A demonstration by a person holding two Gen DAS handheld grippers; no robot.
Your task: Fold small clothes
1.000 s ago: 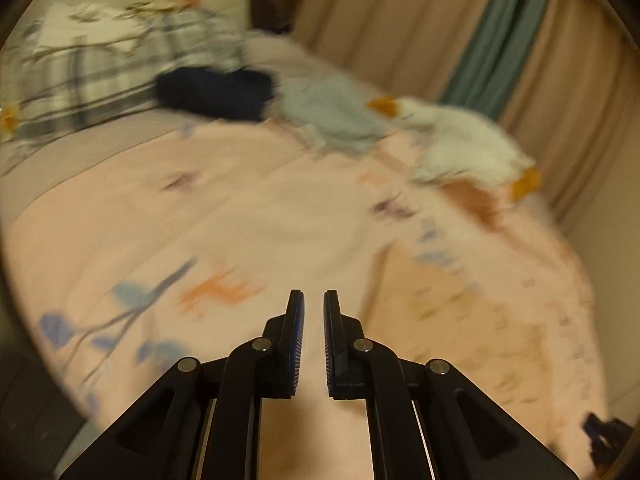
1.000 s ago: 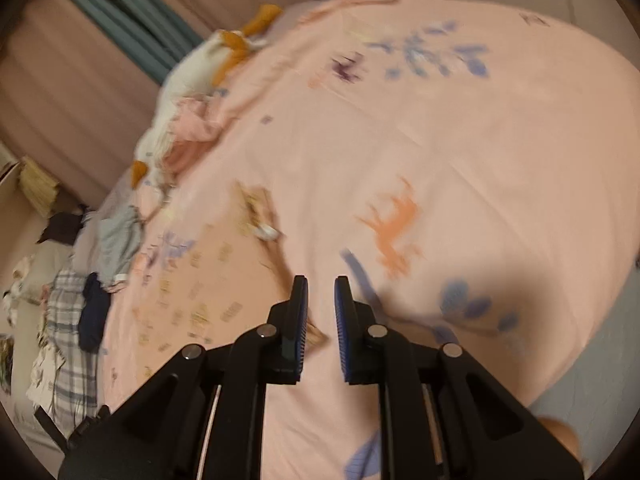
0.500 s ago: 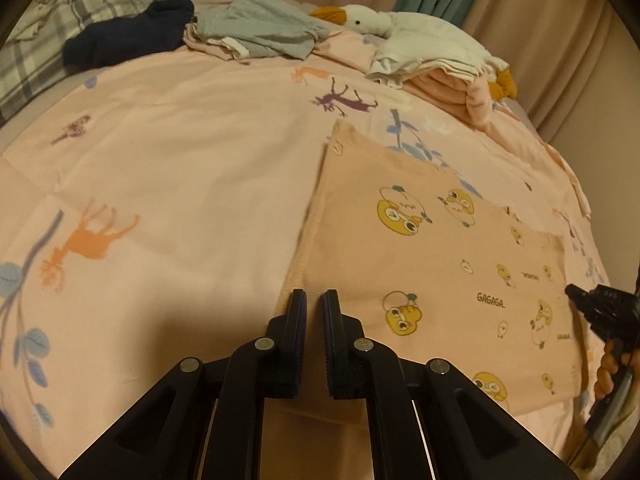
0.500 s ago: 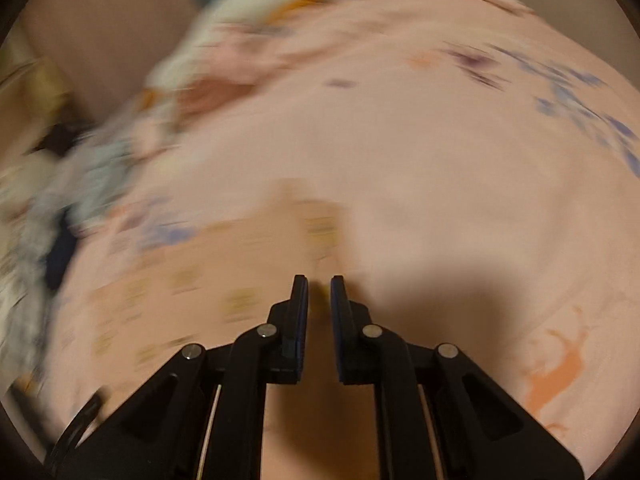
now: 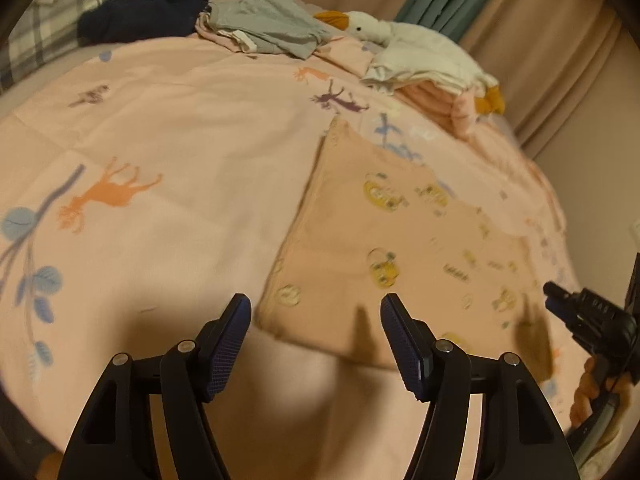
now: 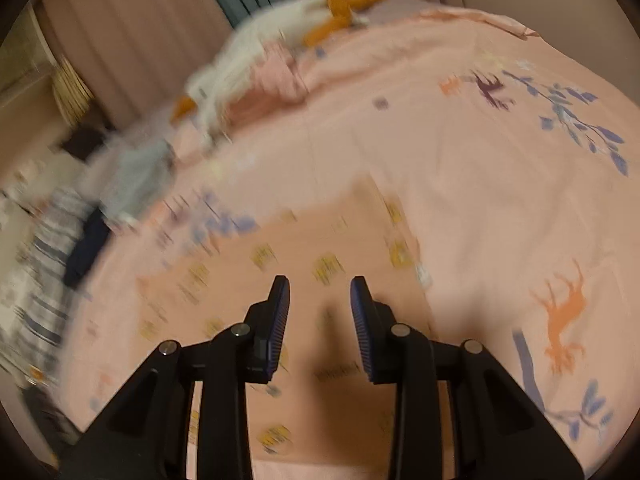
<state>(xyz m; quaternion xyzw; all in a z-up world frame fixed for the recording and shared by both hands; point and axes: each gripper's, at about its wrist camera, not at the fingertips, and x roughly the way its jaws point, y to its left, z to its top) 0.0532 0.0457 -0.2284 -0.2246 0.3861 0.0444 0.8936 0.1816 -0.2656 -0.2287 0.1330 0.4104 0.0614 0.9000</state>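
Observation:
A small peach garment (image 5: 400, 232) printed with yellow cartoon figures lies flat on the pink bedspread (image 5: 180, 128). It also shows in the right wrist view (image 6: 280, 280), blurred. My left gripper (image 5: 316, 320) is open and empty, just above the garment's near left corner. My right gripper (image 6: 320, 300) is open and empty, hovering over the garment near its right edge. The right gripper also shows at the right edge of the left wrist view (image 5: 580, 312).
A white goose plush (image 5: 420, 48) lies on folded pink cloth (image 5: 440, 100) at the far side. A grey garment (image 5: 272, 24), a dark navy garment (image 5: 140, 16) and a plaid pillow (image 5: 48, 28) lie at the back left. Curtains (image 5: 540, 20) hang behind.
Both grippers have opened from nearly shut. The left gripper has drawn back slightly toward the garment's near left corner. The right view has swung over the garment.

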